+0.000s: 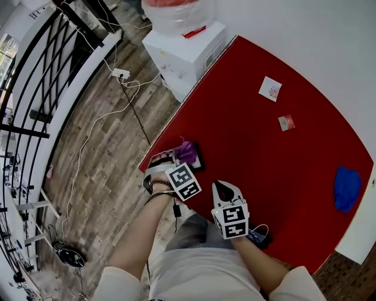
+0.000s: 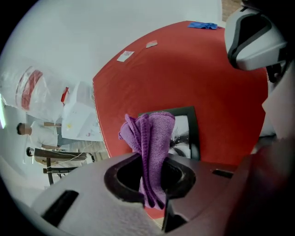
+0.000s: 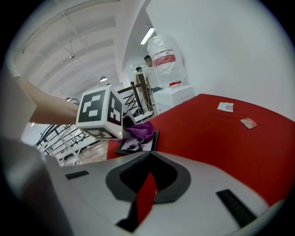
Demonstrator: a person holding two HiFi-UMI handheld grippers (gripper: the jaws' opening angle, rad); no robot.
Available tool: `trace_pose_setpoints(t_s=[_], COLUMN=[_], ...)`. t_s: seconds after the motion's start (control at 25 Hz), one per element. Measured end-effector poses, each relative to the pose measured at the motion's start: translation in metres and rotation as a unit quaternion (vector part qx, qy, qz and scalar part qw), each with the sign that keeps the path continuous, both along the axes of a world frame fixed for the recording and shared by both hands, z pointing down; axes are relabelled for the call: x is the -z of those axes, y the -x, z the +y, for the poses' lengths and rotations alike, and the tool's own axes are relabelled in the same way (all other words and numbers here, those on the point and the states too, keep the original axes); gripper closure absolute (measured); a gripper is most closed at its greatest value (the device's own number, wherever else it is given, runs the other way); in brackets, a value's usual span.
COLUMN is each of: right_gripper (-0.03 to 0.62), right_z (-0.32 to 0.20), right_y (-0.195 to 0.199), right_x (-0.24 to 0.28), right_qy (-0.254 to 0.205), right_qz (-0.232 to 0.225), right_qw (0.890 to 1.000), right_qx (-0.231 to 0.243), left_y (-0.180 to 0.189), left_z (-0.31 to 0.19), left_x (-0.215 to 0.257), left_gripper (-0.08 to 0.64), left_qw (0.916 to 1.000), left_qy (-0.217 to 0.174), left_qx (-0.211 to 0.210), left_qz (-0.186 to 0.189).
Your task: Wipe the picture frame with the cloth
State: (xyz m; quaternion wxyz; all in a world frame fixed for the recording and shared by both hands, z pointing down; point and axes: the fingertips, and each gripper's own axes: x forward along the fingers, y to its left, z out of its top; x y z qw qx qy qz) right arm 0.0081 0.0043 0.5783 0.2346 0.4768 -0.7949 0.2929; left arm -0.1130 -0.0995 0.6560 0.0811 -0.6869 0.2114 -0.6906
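Forearms (image 1: 138, 238) reach up from the bottom of the head view, each hand carrying a gripper over the near edge of the red table (image 1: 264, 159). At lower centre-left, the left gripper (image 1: 179, 156) is clenched on a purple cloth (image 1: 187, 151). In its own view the jaws pinch the folded cloth (image 2: 152, 133) between them, with the bunched top standing above them and a tail hanging below.

The cloth sits over the frame (image 1: 198, 161), which lies flat at the table's lower-left corner, just beside the edge. The frame (image 2: 184, 131) is black-rimmed with a black-and-white picture inside. Whether the cloth presses on it I cannot tell.

Just right of the left gripper, near the table's lower edge, is the right gripper (image 1: 222, 187). Its own view shows the jaws (image 3: 148, 159) closed tip to tip with nothing held, only a sliver of red table showing between them. That view also shows the frame (image 3: 138, 144) and cloth (image 3: 140, 130) at centre-left.

A blue rag (image 1: 346, 187) lies at the table's far right, well apart from the frame. Two small cards (image 1: 270, 88) (image 1: 286, 122) lie toward the upper right. Off the table's upper-left end stands a white box (image 1: 185, 50) with a clear bag (image 1: 176, 14) on top. A white cable (image 1: 88, 138) trails over the wood floor (image 1: 111, 170) on the left, beside a dark railing (image 1: 35, 88).
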Motion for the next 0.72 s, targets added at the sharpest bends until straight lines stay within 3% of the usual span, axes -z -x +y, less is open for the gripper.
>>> trace_pose_setpoints(t_s=[0.32, 0.48, 0.72], right_gripper=[0.588, 0.588, 0.588], right_z=[-0.003, 0.0, 0.003], right_y=[-0.002, 0.003, 0.005], right_x=[-0.004, -0.002, -0.007], right_qy=[0.001, 0.001, 0.004], right_qz=[-0.001, -0.004, -0.006], right_qw=[1.0, 1.0, 1.0], right_qx=[-0.003, 0.002, 0.003], left_y=[-0.008, -0.014, -0.021], left_z=[0.039, 0.077, 0.104], left_x=[-0.001, 0.005, 0.005], left_gripper=[0.5, 0.5, 0.5], left_qw=[0.9982, 0.9966, 0.995], left_qy=[0.033, 0.059, 0.065], left_qx=[-0.047, -0.057, -0.076], left_qz=[-0.016, -0.002, 0.002])
